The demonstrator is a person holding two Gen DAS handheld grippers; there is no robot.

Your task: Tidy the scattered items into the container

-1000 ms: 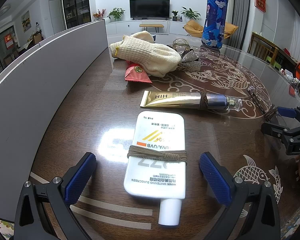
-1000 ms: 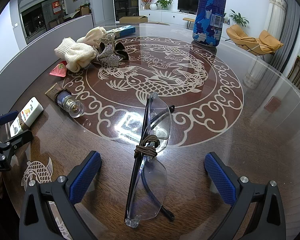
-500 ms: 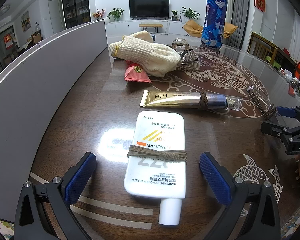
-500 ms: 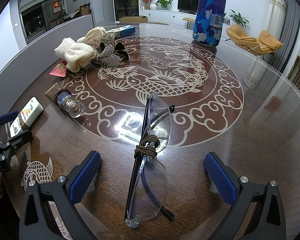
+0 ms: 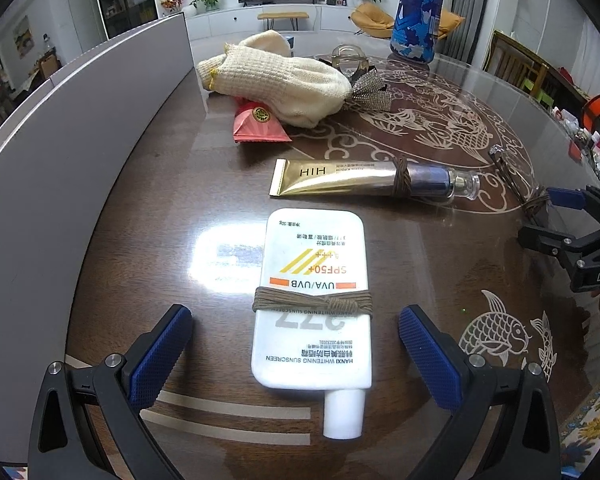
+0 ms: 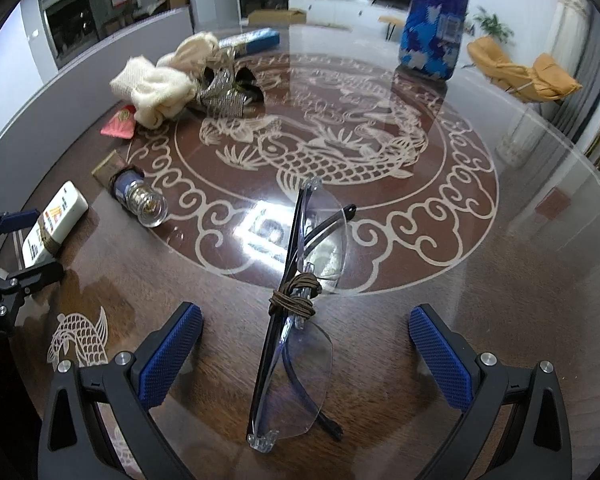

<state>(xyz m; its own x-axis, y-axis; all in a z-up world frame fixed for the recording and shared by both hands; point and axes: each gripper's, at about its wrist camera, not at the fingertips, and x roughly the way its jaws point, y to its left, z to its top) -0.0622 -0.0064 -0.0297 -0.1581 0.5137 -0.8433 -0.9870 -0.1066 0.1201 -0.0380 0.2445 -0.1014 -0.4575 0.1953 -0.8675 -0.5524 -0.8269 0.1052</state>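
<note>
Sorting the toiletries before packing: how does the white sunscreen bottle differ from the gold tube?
The sunscreen bottle is white, broad and flat with a plain white cap; the gold tube is slim, metallic gold, with a dark blue neck and a clear cap. The bottle lies between the open left gripper's fingers, cap toward the camera; the tube lies crosswise beyond it. Both lie flat on the table, each wrapped with brown cord.

both views sit low over the tabletop (image 5: 148, 208), each looking forward along its own gripper. they share the sunscreen tube (image 5: 312, 300) and the glasses (image 6: 296, 312), seen from opposite sides.
</note>
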